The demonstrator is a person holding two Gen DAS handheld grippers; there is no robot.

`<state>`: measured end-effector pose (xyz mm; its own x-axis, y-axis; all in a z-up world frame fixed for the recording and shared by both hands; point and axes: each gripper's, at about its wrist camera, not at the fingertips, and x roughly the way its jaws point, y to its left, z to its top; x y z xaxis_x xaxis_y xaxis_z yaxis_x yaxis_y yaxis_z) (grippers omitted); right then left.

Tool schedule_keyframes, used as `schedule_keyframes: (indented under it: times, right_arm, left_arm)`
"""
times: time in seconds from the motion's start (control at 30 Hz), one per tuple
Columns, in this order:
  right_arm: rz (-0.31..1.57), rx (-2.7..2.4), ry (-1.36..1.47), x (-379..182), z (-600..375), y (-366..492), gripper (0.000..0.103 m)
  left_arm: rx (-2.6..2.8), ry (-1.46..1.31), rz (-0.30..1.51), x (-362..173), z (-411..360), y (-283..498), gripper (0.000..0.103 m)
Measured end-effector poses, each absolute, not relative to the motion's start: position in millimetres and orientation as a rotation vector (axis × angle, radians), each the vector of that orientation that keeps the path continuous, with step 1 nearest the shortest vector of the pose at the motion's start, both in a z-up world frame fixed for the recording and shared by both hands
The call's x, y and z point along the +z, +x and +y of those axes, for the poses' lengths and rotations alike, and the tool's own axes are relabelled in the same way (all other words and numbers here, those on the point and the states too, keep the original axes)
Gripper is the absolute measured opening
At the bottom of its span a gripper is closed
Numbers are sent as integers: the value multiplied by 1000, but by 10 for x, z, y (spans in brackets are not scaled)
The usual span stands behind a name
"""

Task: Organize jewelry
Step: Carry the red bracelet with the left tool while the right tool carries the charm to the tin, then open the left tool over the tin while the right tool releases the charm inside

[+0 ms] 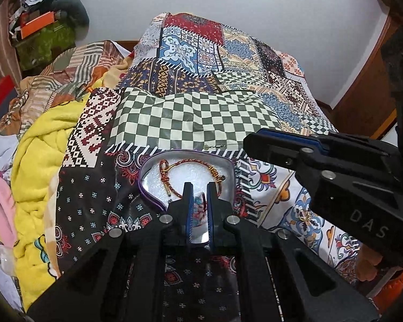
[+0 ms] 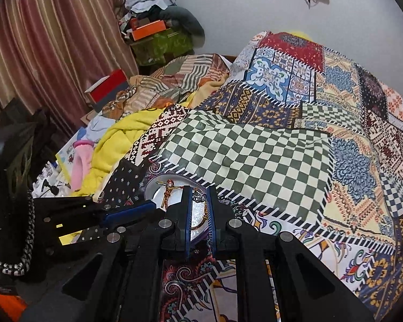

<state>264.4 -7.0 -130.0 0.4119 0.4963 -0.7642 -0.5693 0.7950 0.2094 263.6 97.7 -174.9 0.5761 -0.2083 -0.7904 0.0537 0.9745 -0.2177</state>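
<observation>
A heart-shaped tin (image 1: 145, 173) with a purple rim and white lining lies on the patchwork quilt (image 1: 188, 118). A red and gold cord bracelet (image 1: 190, 165) rests inside it. My left gripper (image 1: 200, 186) is low over the tin's near part, its jaws a narrow gap apart. A small colourful piece (image 1: 200, 206) shows in that gap; I cannot tell whether it is pinched. My right gripper (image 1: 248, 145) hovers by the tin's far right corner. In the right wrist view, my right gripper (image 2: 199, 189) frames the tin (image 2: 158, 185) and bracelet (image 2: 169, 190), nothing held; my left gripper (image 2: 155, 205) reaches in from the left.
A small gold piece (image 1: 306, 216) lies on the quilt right of the tin. A yellow blanket (image 1: 40, 161) and pink cloth (image 1: 0, 201) are heaped at the left. A red box (image 2: 110, 86), striped curtain (image 2: 53, 40) and piled clutter (image 2: 153, 26) stand beyond.
</observation>
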Motion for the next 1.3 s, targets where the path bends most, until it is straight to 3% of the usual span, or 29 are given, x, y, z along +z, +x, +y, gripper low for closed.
schedule_keyframes:
  times: [0.3,0.37,0.47,0.73,1.13,1.3]
  right_arm:
    - [967,687,-118,-1432,55,2673,9]
    - [974,686,-125,-1458,92,2670,9]
    - [993,677,-122,-1471,111,2672,9]
    - [1031,689,-79,-1384,-10,2643,20]
    - [905,627,-142,-875,-470,2242,20]
    - [850,594,-151,-678,-693,2043,21]
  left_arm:
    - [-111,-142,917,-1692,1090,2531,10]
    - [-91,-137,906,-1672,1136,2496,19]
    - [-67,-135,894,-1642,1199,2473,25]
    - [-57,-142,870,-1506,1212,2401,25]
    - [-86,-110,806,-1112,916,2107,26]
    - [-103,-89,773,-942,756,1935,30]
